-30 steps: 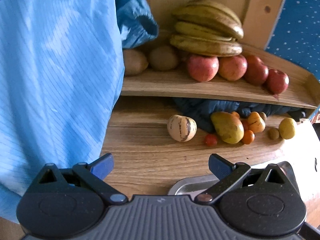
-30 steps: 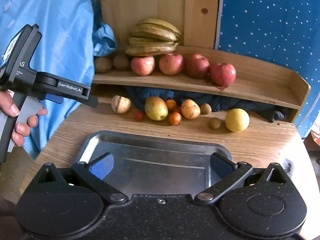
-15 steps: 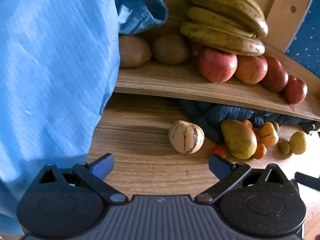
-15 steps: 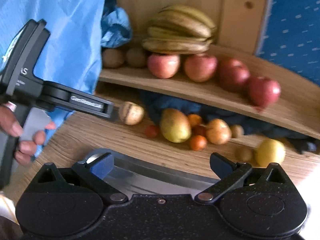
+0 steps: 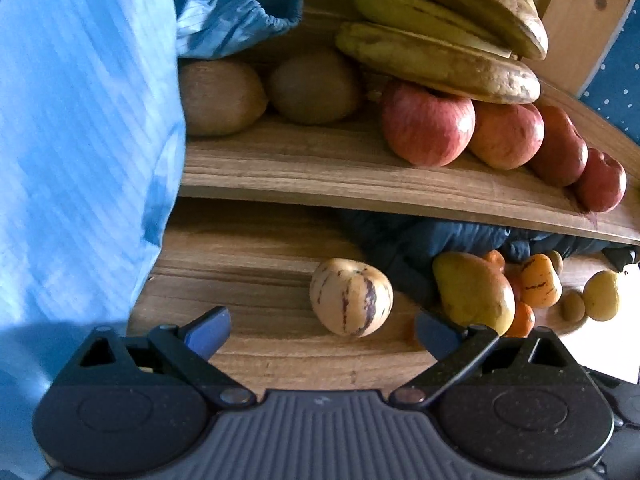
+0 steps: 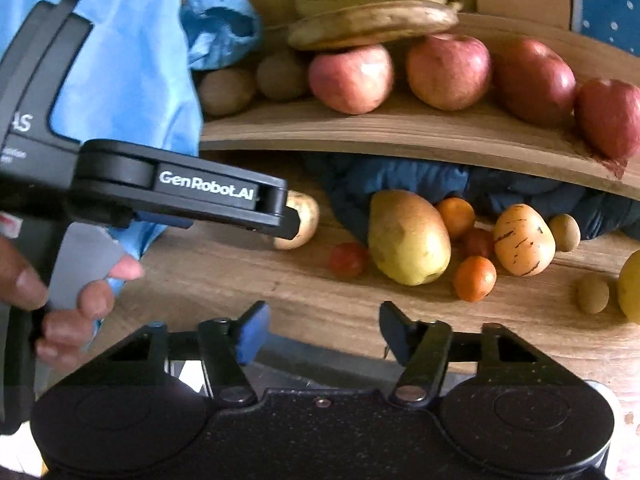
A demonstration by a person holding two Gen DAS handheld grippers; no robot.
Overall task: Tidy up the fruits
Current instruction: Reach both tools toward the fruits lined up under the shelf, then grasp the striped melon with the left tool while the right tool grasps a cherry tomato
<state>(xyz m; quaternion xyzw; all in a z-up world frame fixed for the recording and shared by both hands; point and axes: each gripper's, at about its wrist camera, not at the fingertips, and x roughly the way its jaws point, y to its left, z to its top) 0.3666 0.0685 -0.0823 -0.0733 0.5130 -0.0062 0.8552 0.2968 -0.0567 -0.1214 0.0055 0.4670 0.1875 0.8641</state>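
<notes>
A striped cream melon [image 5: 351,297] lies on the wooden table, just ahead of my open, empty left gripper [image 5: 322,330]. In the right wrist view the left gripper [image 6: 288,220] reaches beside that melon [image 6: 306,216]. To its right lie a yellow-green mango [image 6: 408,236], a small red tomato [image 6: 348,259], oranges [image 6: 474,278], an orange striped melon [image 6: 523,240] and small brown fruits [image 6: 593,293]. My right gripper [image 6: 322,330] is open and empty, short of the tomato and mango. On the shelf [image 5: 320,168] sit bananas [image 5: 440,32], red apples [image 5: 427,124] and kiwis [image 5: 220,96].
A light blue garment [image 5: 80,140] hangs along the left. A dark blue cloth [image 6: 440,178] lies under the shelf behind the fruit. A metal tray's edge [image 6: 320,364] shows just under my right gripper. A blue dotted wall [image 5: 616,80] stands at the right.
Both grippers have moved forward toward the fruit on the table. The left gripper now sits close to the striped melon. The right gripper's fingers have come somewhat closer together.
</notes>
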